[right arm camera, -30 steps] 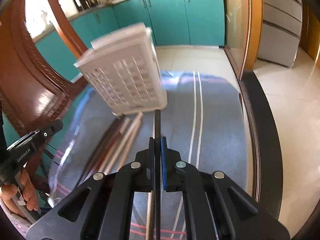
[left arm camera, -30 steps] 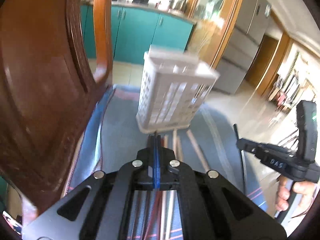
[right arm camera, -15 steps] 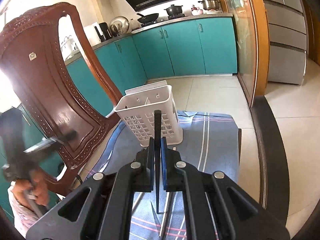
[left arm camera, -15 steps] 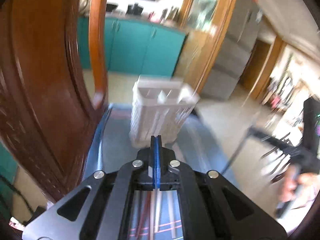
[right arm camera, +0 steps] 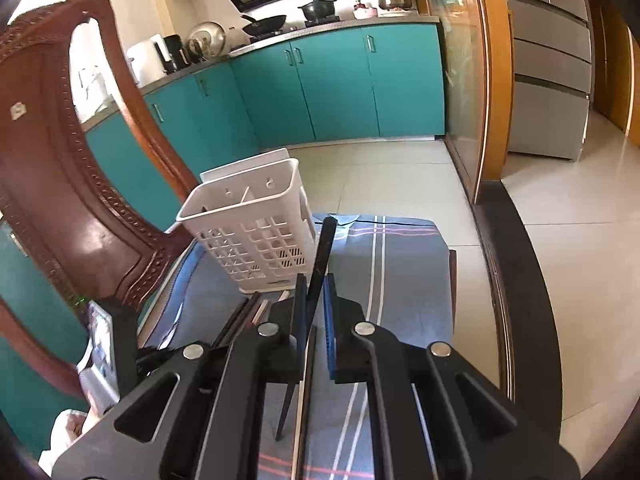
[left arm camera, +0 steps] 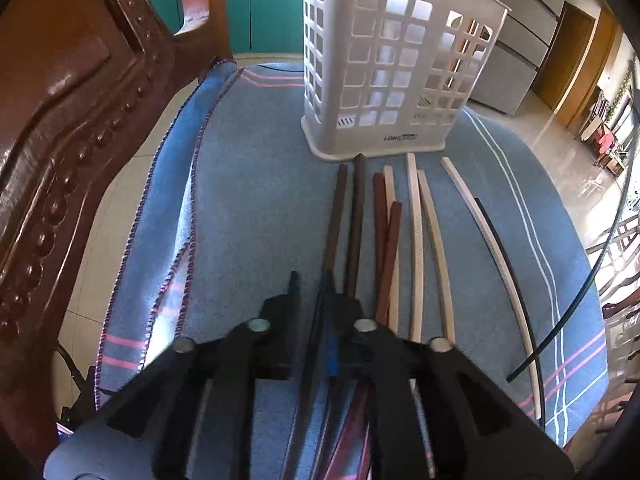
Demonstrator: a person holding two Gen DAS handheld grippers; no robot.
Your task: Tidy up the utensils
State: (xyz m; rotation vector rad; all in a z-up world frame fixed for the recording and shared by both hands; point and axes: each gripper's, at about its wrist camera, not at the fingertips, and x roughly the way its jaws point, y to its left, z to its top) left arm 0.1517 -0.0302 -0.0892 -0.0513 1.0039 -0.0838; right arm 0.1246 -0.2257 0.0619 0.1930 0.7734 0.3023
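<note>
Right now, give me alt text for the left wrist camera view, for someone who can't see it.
The left gripper, fingers parted, hovers low over a row of chopsticks, dark brown through pale wood, lying on a blue striped cloth. Their far tips point at a white slotted utensil basket standing upright, with a carved wooden chair on the left.

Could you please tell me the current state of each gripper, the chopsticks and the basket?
left gripper: open, low over the dark chopsticks.
right gripper: holds a black chopstick, lifted and tilted.
white basket: upright on the blue cloth, seemingly empty.
loose chopsticks: lying flat before the basket.
</note>
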